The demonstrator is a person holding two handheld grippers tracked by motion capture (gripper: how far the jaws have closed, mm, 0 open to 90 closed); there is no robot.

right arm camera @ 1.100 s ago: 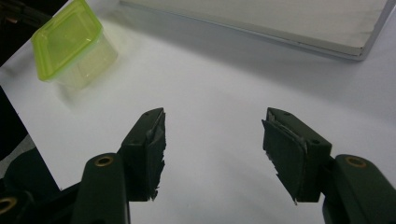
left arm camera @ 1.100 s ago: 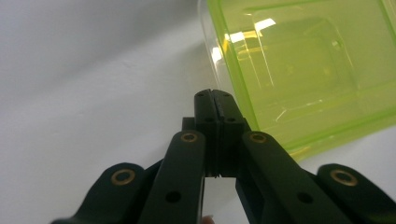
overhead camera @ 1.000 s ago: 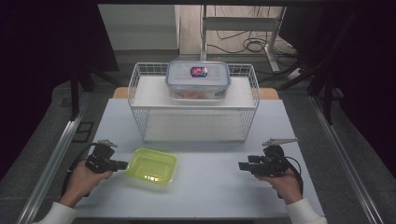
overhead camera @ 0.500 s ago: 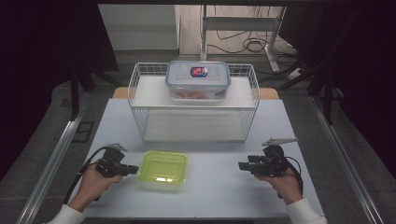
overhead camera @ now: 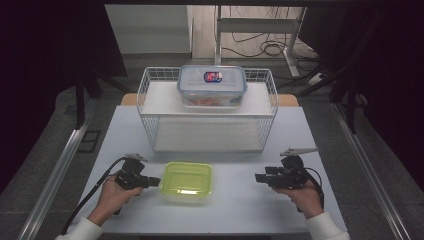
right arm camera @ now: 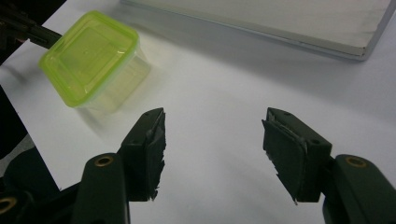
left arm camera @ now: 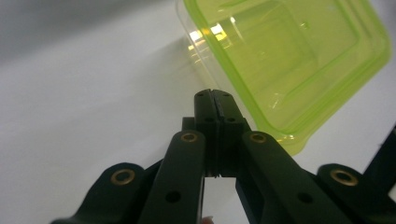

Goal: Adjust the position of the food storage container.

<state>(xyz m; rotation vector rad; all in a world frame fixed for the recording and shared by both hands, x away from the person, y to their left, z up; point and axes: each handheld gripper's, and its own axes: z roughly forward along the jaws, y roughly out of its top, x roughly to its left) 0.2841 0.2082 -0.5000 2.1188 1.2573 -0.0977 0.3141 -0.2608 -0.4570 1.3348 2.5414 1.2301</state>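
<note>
Jaws of the left hand-held gripper [left arm camera: 215, 100] were pressed flat together with nothing between them, their tips lying just beside the near edge of the green container [left arm camera: 289, 60]; whether they touched it could not be told. In the high view this left hand-held gripper [overhead camera: 152, 181] sat low over the counter [overhead camera: 235, 200], held in the person's left hand [overhead camera: 112, 195], pointing toward the green container [overhead camera: 186, 181] at its left side, with a dark cable trailing back off the near edge.

The right hand-held gripper [right arm camera: 212, 140] stood wide, its two black jaws well apart over bare white counter [right arm camera: 224, 84] and gripping nothing. In the high view the right hand-held gripper [overhead camera: 260, 177] was held in the right hand [overhead camera: 302, 195] and pointed toward the container from the other side, well apart from it.

The green container was a shallow, translucent, rounded rectangle lying flat on the counter between the two grippers, nearer the left one. From the right gripper view the green container [right arm camera: 91, 60] appeared at upper left, with the dark tip of the other gripper at its far corner.

Beyond it, a white wire basket [overhead camera: 150, 120] stood on the counter, and on its raised white shelf rested a clear lidded box [overhead camera: 212, 85] with a blue rim and a red and blue label on top.
</note>
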